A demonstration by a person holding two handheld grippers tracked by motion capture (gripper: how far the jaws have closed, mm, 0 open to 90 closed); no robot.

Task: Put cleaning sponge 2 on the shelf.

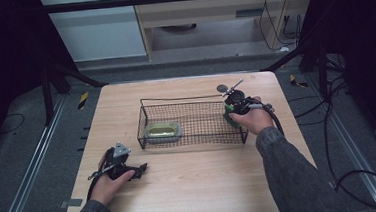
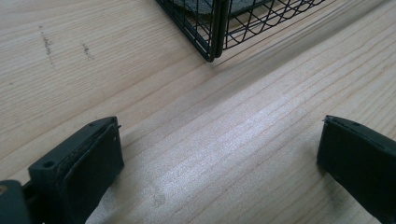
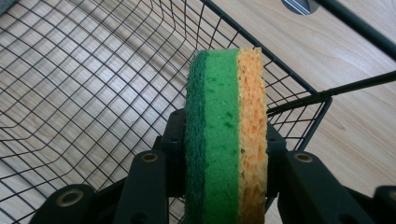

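The sponge [image 3: 226, 135] is clamped on edge in the right hand-held gripper [image 3: 224, 154], over the wire basket's [image 1: 193, 135] right end. The left hand-held gripper [image 2: 219, 154] is held wide apart, empty, on the counter [image 1: 191, 186].

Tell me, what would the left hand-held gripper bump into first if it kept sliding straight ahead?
Probably the near corner of the black wire mesh basket; the open left hand-held gripper has just bare light wooden table before it.

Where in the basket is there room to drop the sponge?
The basket floor is bare from the green dish in its left front corner across to the right wall, where the right gripper holds the sponge. The left front corner is crowded.
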